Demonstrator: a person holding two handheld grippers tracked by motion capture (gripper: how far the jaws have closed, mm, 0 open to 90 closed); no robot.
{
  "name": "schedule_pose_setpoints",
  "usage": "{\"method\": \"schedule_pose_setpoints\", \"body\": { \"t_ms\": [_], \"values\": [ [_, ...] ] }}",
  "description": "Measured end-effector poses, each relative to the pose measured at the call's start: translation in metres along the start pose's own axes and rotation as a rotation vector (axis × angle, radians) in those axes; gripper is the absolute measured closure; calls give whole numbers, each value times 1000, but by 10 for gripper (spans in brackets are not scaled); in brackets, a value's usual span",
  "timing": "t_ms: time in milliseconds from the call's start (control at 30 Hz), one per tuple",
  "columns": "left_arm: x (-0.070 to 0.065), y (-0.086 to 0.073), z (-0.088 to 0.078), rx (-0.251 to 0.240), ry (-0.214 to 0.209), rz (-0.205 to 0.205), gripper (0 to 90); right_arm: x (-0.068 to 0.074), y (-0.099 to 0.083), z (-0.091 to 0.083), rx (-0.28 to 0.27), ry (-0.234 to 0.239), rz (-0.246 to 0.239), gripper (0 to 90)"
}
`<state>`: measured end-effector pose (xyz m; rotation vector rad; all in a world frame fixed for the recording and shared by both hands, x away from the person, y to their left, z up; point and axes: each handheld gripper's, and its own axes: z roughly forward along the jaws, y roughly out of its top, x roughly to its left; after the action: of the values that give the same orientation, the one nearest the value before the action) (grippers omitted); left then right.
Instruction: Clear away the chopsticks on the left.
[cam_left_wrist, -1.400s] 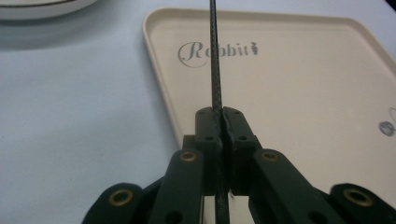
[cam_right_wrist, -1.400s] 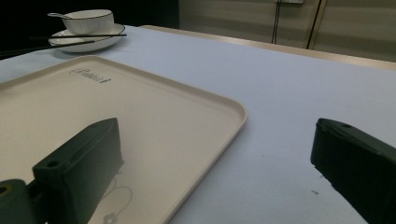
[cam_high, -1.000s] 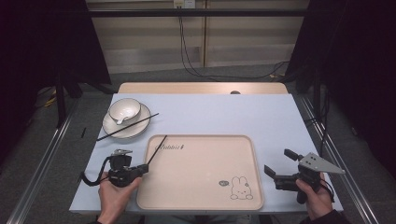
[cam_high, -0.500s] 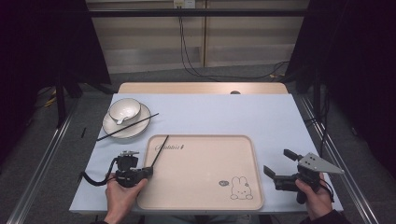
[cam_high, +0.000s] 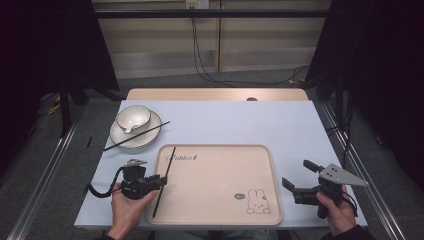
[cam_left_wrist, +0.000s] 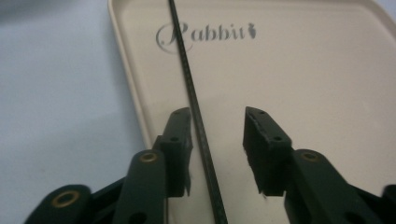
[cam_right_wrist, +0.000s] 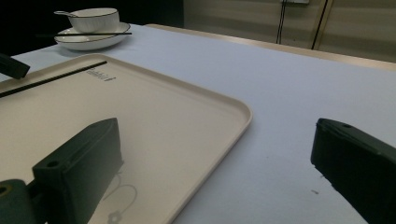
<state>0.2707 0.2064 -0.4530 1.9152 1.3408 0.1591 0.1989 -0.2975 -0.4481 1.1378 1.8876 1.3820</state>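
In the high view, a beige tray (cam_high: 220, 190) is seen lying at the near middle of the pale blue counter (cam_high: 240, 120), with a rabbit drawing at its near right corner and lettering at its far left. A black chopstick (cam_high: 164, 181) is laid along the tray's left side, its far tip beside the lettering and its near end at the tray's near left edge. The left tool (cam_high: 159, 181) is held at the tray's left edge, just beside the chopstick's middle, in the person's left hand (cam_high: 126, 205). Farther off on the left, a plate (cam_high: 120, 137) carries a white bowl (cam_high: 133, 118), and a second chopstick (cam_high: 136, 136) is rested across the plate's rim. The right tool (cam_high: 295, 185) is held near the tray's right side, well apart from the chopsticks, its jaws spread wide and nothing between them. In the left gripper view, the chopstick (cam_left_wrist: 194, 112) is seen running between the jaws, close by the left one; the jaws have just been opening, a clear gap is left on the right side, and the stick is lying on the tray (cam_left_wrist: 303, 70) unpressed. In the right gripper view, the jaws are shown wide apart over the tray's corner (cam_right_wrist: 187, 121) and bare counter (cam_right_wrist: 280, 93), with the chopstick (cam_right_wrist: 51, 78) at far left and the bowl (cam_right_wrist: 92, 18) on its plate (cam_right_wrist: 88, 41) beyond
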Motion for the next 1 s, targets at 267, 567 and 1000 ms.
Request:
{"method": "schedule_pose_setpoints", "body": {
  "t_ms": [267, 567, 1000],
  "values": [
    [10, 8, -16, -79, -25, 164, 278, 0, 0, 0, -6, -6, -1, 15],
    [36, 20, -34, -128, -63, 221, 50, 0, 0, 0, -4, -3, -1, 15],
    [90, 49, -57, -212, -75, 397, 93, 0, 0, 0, -2, -9, 3, 15]
  ]
}}
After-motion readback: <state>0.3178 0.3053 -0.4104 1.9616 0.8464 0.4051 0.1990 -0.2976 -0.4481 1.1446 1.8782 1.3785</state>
